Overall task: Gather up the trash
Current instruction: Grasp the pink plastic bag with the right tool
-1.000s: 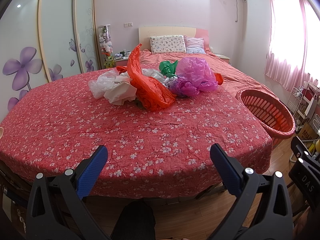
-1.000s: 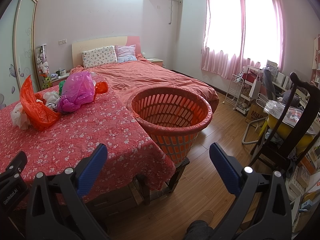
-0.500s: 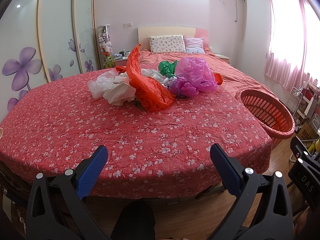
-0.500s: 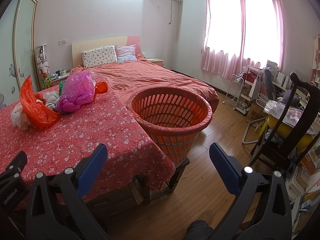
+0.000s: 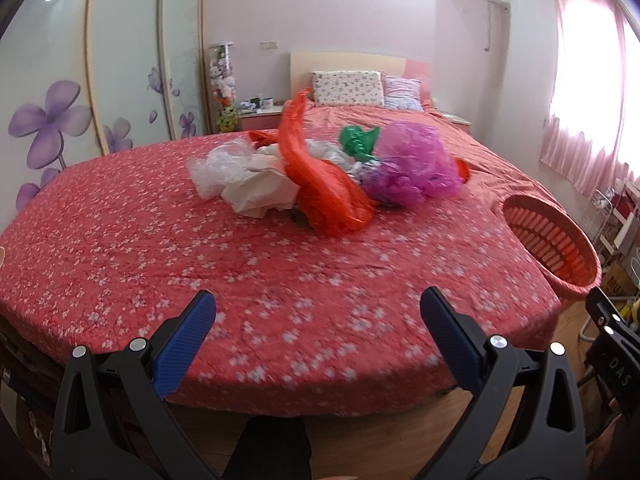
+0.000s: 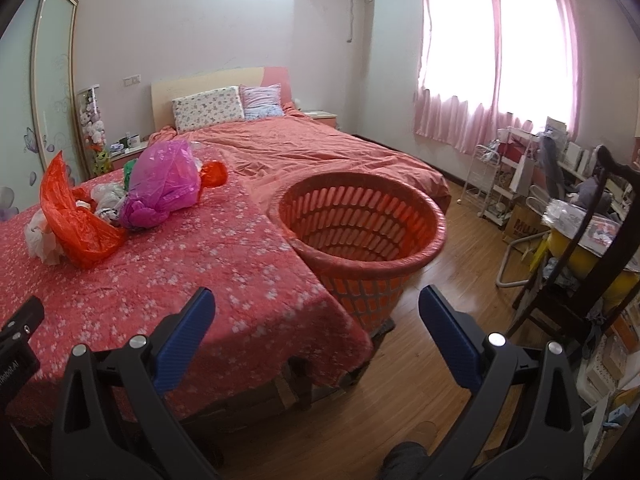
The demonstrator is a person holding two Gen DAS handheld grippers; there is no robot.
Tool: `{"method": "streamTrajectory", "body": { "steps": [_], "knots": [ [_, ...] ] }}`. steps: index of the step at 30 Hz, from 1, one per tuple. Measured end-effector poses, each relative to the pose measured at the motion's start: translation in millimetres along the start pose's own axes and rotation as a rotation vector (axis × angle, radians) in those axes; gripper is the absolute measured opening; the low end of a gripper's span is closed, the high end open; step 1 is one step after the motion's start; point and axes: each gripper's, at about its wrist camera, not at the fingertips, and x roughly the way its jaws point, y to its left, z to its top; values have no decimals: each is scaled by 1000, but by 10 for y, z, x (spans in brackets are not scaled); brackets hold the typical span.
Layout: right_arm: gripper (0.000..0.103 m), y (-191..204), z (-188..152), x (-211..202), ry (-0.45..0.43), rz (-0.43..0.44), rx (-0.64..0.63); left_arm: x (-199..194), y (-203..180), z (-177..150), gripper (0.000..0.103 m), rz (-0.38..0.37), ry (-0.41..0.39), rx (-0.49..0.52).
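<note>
A heap of crumpled plastic bags lies on a table with a red flowered cloth (image 5: 160,256): an orange-red bag (image 5: 320,184), a purple bag (image 5: 416,164), a green bag (image 5: 358,142) and white bags (image 5: 240,176). An orange slatted basket (image 6: 360,224) stands at the table's right edge; it looks empty. My left gripper (image 5: 318,316) is open and empty over the table's near edge, well short of the heap. My right gripper (image 6: 316,314) is open and empty, near the table's corner, below the basket. The heap also shows in the right wrist view (image 6: 80,224).
A bed (image 6: 320,152) with pillows lies behind the table. A wardrobe with flower-painted doors (image 5: 120,60) stands at the left. A dark wooden chair (image 6: 592,264), a white rack (image 6: 496,176) and clutter fill the right side. Wooden floor (image 6: 440,360) lies around the basket.
My left gripper has moved forward and slightly up towards the table; the heap looks a bit nearer. The right gripper has barely moved. Both stay open.
</note>
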Motion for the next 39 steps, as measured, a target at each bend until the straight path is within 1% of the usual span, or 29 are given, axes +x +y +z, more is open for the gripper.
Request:
{"method": "streamTrajectory", "body": {
  "steps": [4, 7, 8, 9, 10, 12, 13, 15, 17, 20, 23, 27, 29, 31, 33, 34, 35, 36, 39],
  "knots": [
    [99, 145, 122, 147, 6, 44, 3, 177, 282, 118, 101, 0, 22, -56],
    [99, 285, 264, 311, 19, 99, 15, 263, 482, 215, 101, 8, 17, -83],
    [97, 360, 325, 387, 22, 118, 21, 286, 534, 243, 101, 11, 15, -89],
    [92, 414, 377, 445, 24, 132, 21, 317, 609, 281, 101, 14, 10, -97],
    [89, 494, 430, 515, 29, 154, 19, 342, 676, 314, 101, 19, 4, -104],
    [81, 669, 530, 656, 47, 198, 10, 380, 763, 355, 101, 33, -4, -111],
    [79, 766, 577, 731, 55, 218, 4, 396, 811, 376, 101, 40, -11, -115],
    [70, 977, 666, 884, 68, 255, -10, 425, 903, 412, 101, 59, -24, -121],
    [64, 1159, 755, 1019, 84, 294, -12, 464, 960, 442, 101, 68, -28, -126],
    [60, 1350, 854, 1166, 91, 315, -12, 516, 1023, 470, 101, 79, -23, -130],
    [58, 1546, 943, 1337, 91, 306, -28, 581, 1103, 512, 101, 62, -14, -143],
    [56, 1666, 975, 1566, 136, 294, -23, 651, 1194, 565, 101, 47, -17, -147],
    [55, 1715, 967, 1658, 158, 304, -19, 686, 1235, 588, 101, 45, -18, -148],
    [46, 1751, 950, 1716, 175, 312, -24, 723, 1263, 611, 101, 45, -18, -144],
    [26, 1803, 919, 1745, 193, 329, -40, 758, 1293, 632, 101, 34, -15, -142],
    [21, 1815, 902, 1739, 190, 343, -46, 767, 1302, 635, 101, 32, -14, -143],
    [13, 1807, 891, 1725, 184, 354, -47, 782, 1316, 643, 101, 27, -12, -145],
    [8, 1796, 882, 1699, 177, 367, -47, 801, 1325, 653, 101, 20, -8, -144],
    [5, 1741, 880, 1592, 152, 381, -42, 847, 1359, 693, 101, 6, 2, -142]
  ]
}}
